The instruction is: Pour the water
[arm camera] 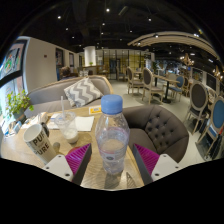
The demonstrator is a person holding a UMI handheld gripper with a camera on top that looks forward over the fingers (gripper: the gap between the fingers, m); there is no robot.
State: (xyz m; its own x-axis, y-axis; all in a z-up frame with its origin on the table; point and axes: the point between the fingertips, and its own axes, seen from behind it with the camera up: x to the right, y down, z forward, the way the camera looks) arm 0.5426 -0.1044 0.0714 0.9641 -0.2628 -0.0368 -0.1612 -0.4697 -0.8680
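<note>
Gripper (112,160) clamps blue-capped water bottle (111,135); mug (38,142) lettering unreadable.

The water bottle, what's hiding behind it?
Behind the water bottle, held between the pink pads, stands a grey tufted chair, with a dining room beyond. The bottle covers the tabletop right behind it, so nothing there can be told.

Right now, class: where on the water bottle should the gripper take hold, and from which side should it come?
Grip the water bottle on its straight clear body, below the blue cap, coming in level from the near side. It stands upright between the pink pads of the hand-held gripper, so closing on the cylindrical wall should seat it squarely. Contact cannot be judged.
</note>
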